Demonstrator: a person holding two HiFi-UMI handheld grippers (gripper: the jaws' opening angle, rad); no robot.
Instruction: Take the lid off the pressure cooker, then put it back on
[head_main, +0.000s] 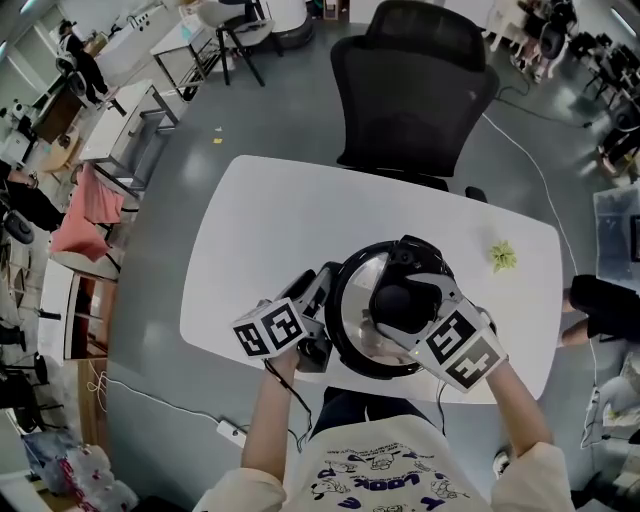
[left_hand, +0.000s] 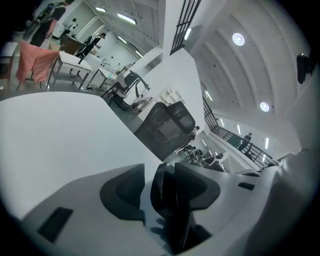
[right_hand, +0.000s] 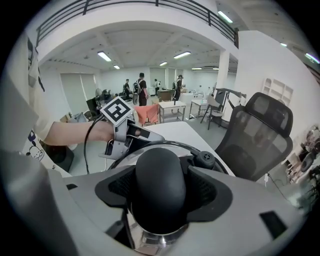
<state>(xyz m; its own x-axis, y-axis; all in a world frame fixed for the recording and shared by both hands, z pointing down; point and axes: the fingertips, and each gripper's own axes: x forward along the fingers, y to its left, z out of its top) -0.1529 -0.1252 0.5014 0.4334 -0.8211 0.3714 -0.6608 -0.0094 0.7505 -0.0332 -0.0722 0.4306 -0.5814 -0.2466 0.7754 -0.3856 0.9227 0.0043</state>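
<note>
Nearest to me, the pressure cooker (head_main: 343, 335) stands at the front edge of the white tabletop (head_main: 270, 230), with its lid (head_main: 362, 272) seated on top. The right tongs (right_hand: 160, 195) come down on the lid from my right. Their two pads are closed against the sides of the round black knob (right_hand: 159, 175) at the lid's centre, and the knob fills the whole gap between them. The left tongs (left_hand: 150, 195) reach in from my left at the cooker's side. They stand open around the black side handle (left_hand: 175, 200): the handle lies against one pad, while a pale strip shows between it and the other pad, so I read no grip there. Just beyond the knob, a small black valve (right_hand: 206, 159) sits on the lid. Further back and to the right, a small green scrap (head_main: 502, 256) lies on the tabletop, well apart from the cooker. Behind the tabletop stands a black mesh office chair (head_main: 415, 80).
</note>
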